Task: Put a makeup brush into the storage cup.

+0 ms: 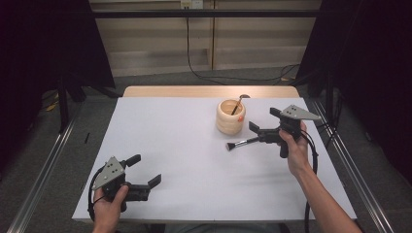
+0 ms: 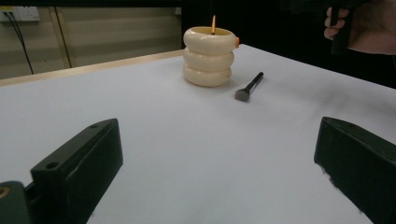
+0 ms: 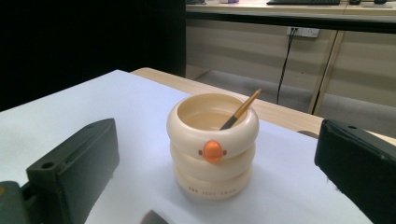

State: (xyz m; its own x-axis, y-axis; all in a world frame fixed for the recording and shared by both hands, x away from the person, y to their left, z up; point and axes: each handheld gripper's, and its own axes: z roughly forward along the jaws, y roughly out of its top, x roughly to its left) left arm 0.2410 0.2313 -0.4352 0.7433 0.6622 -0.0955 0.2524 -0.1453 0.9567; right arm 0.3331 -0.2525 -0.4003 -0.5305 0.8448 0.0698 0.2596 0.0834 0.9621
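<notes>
One brush (image 1: 237,105) stands in the ringed holder (image 1: 230,118); the makeup brush (image 1: 241,143) lies on the table (image 1: 184,160) by your right hand-held gripper (image 1: 262,125), which is wide open and empty, as is the left hand-held gripper (image 1: 148,184).

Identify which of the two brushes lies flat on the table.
The black-handled brush beside the right gripper; the other brush, orange-handled, stands leaning inside the cream holder.
</notes>
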